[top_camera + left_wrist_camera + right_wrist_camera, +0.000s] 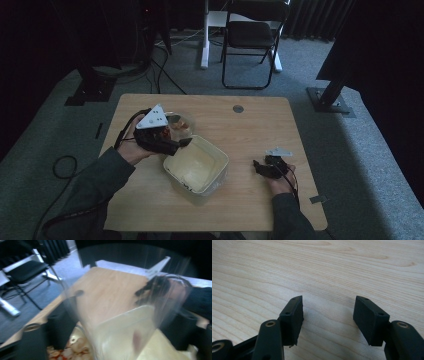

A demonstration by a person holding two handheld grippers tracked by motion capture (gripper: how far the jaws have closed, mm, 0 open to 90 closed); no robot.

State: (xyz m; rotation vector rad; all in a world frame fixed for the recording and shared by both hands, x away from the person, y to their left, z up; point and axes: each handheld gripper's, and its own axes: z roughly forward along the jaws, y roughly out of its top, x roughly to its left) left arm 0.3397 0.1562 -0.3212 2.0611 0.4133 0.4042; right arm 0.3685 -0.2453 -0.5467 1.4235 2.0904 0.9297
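High view: my left tool (184,142) grips the clear container (197,164) rim at its 10 o'clock, right tool (256,167) rests wide open on tabletop (250,125).

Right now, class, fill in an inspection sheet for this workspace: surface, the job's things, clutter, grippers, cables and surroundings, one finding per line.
Surface: light wooden table, with a small round grey cap near its far edge.
Job's things: square translucent plastic container, tilted; a clear bowl with reddish food behind it.
Clutter: nothing seen.
Grippers: left gripper at the container's near-left rim, the grip blurred in its own view; right gripper rests on bare wood, jaws open and holding nothing.
Cables: black cable looping on the floor at the left; more cables beyond the table.
Surroundings: grey carpet, black folding chair, dark curtains.
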